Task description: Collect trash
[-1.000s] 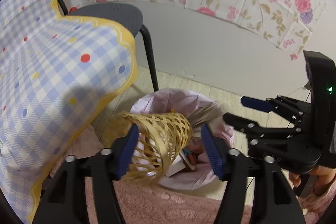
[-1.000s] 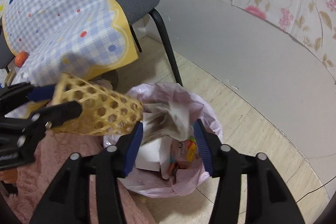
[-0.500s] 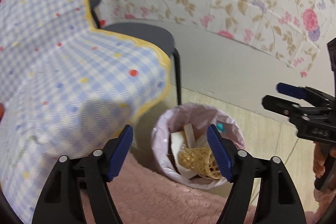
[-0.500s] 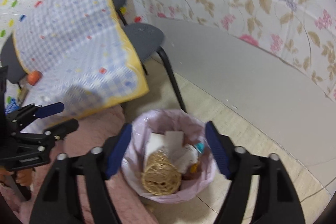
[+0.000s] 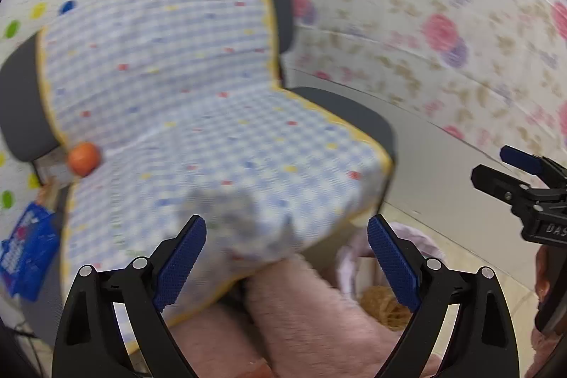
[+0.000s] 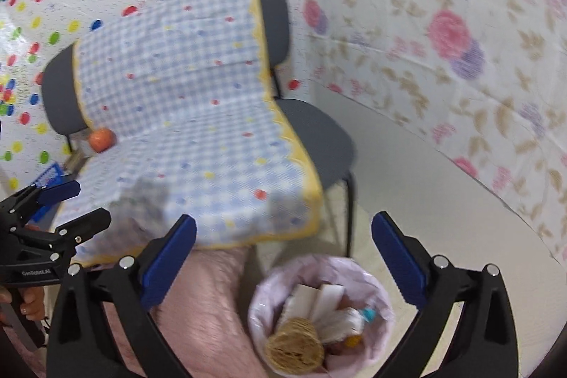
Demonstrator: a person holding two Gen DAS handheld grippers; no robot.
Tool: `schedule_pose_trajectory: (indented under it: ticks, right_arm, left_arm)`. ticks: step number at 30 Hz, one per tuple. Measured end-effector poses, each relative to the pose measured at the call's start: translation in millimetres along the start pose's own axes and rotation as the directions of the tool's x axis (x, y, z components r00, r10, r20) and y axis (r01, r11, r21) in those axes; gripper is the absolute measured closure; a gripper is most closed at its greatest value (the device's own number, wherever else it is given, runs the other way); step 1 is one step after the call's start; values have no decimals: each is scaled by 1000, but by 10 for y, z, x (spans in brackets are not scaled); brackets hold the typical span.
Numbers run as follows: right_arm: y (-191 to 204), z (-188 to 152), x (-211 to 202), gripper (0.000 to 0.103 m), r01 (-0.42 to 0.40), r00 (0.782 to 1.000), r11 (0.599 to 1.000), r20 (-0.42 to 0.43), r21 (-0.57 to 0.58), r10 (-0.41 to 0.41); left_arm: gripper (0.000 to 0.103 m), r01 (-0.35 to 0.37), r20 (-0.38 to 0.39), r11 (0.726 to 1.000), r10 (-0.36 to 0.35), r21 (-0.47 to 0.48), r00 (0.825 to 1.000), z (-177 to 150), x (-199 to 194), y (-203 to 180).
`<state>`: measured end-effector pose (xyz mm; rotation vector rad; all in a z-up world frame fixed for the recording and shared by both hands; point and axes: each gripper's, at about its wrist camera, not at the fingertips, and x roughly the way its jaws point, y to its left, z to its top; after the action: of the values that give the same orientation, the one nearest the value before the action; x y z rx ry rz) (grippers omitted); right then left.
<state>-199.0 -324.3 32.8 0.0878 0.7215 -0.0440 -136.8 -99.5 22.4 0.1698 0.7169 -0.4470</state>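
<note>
A bin lined with a pink bag (image 6: 381, 298) stands on the floor, holding a woven yellow basket ball (image 6: 296, 351), white paper pieces (image 6: 312, 302) and other trash. It shows partly in the left wrist view (image 5: 358, 257), with the woven ball (image 5: 384, 305) inside. My right gripper (image 6: 283, 257) is open and empty, above the bin. My left gripper (image 5: 287, 263) is open and empty, raised over the checked cloth's front edge. Each gripper shows in the other's view, the left (image 6: 71, 204) and the right (image 5: 496, 170).
A blue checked cloth with yellow trim (image 6: 198, 116) covers two grey chairs (image 6: 315, 130). An orange ball (image 6: 102, 139) and a blue packet (image 5: 26, 248) lie at the left. A pink furry rug (image 6: 202, 303) lies below. Floral wall covering (image 6: 443, 34) is at the right.
The woven basket ball has gone from my left gripper into the bin. Both grippers have opened wide, risen and tilted up toward the chairs.
</note>
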Motion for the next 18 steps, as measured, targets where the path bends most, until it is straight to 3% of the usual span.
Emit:
schedule_pose_trajectory:
  ticks: [9, 11, 18]
  right_arm:
    - [600, 362, 178, 6, -60, 998, 991, -12, -123, 59]
    - [722, 415, 207, 6, -74, 997, 987, -14, -145, 73]
    - [1042, 504, 267, 6, -129, 991, 972, -8, -194, 130]
  left_arm:
    - [6, -173, 5, 978, 174, -115, 985, 68, -192, 582]
    - [6, -235, -10, 962, 236, -140, 972, 65, -230, 690]
    - [6, -323, -38, 927, 322, -192, 946, 1, -363, 939]
